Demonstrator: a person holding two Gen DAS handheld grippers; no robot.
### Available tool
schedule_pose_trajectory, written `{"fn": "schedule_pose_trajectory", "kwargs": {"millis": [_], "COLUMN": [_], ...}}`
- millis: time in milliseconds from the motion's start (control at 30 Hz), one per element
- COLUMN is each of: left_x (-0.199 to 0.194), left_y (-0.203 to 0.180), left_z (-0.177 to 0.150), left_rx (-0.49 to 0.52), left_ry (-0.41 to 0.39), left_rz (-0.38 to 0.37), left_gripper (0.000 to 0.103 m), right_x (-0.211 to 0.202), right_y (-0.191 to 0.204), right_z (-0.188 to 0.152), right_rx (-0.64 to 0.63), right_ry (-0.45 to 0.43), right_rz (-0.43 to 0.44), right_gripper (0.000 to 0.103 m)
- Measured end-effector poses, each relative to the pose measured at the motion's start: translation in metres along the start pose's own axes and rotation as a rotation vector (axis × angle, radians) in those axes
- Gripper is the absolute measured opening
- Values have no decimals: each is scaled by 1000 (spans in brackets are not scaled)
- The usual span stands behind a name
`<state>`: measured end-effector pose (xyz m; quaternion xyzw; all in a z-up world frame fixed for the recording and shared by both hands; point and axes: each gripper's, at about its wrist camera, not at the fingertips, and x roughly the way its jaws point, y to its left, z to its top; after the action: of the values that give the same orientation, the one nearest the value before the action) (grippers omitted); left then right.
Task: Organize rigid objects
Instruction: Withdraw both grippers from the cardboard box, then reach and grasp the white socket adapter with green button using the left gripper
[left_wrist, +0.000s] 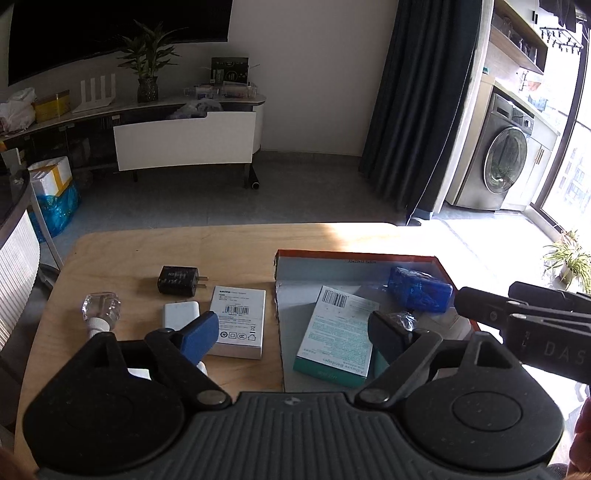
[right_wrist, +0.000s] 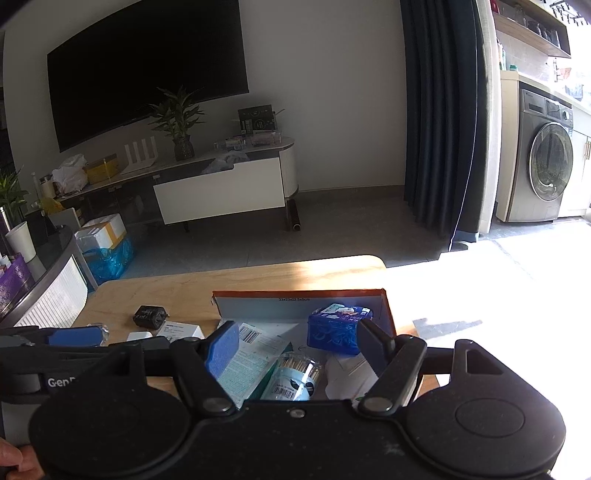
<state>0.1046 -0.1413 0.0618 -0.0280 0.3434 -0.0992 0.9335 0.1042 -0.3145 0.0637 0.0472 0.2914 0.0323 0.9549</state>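
Both grippers, left (left_wrist: 291, 328) and right (right_wrist: 301, 345), fingers wide apart, gripping nothing, above box (left_wrist: 354, 258) on tabletop (left_wrist: 147, 251).

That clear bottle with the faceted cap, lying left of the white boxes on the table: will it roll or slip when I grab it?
The bottle lies on its side on the table, so a nudge could probably roll it. Its faceted, glassy cap looks hard and smooth, likely slippery against pads. It also seems breakable, so grip it gently.
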Motion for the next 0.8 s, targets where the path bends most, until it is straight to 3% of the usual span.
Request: {"fn": "schedule_pose_trajectory", "kwargs": {"millis": [800], "left_x": [-19], "left_y": [88], "left_z": [-32], "left_rx": [-142], "left_ry": [8], "left_rz": [118], "left_gripper": [92], "right_x": [18], "right_y": [79], "right_z": [-24], "right_rx": [-102], "right_ry": [84], "right_rz": [130], "right_gripper": [86]}}
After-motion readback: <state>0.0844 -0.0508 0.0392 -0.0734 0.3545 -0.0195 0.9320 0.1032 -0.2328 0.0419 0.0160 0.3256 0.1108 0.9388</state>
